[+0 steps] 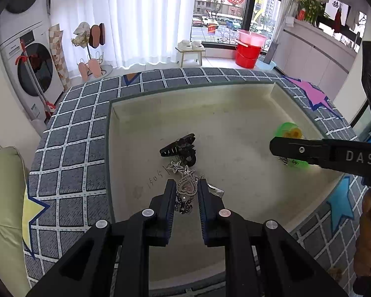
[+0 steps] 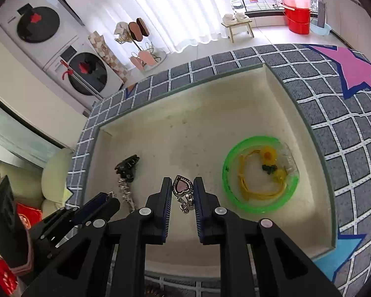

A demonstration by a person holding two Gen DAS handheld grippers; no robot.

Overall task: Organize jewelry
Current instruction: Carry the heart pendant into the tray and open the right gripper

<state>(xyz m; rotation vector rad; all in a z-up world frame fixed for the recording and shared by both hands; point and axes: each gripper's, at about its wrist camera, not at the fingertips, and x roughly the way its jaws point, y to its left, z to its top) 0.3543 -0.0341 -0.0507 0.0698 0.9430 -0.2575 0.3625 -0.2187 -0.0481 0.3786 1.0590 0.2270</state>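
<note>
We are mid-sort: the right tongs (image 2: 183, 190) grip a heart pendant (image 2: 182, 186) above the tray (image 2: 272, 94) floor near its front edge, the left tongs (image 1: 186, 188) clench another heart charm (image 1: 186, 187); next, we judge, carry ours to the green dish (image 2: 259, 206).

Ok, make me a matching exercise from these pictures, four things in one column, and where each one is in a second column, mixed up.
Things:
1. black hair claw
2. yellow necklace
3. rhinestone star chain
4. heart pendant

Places:
A. inside the green dish
B. between the right gripper fingers
C. loose on the tray floor, left side
D. running from the claw toward the left gripper

Pairs: 1-C, 2-A, 3-D, 4-B
</note>
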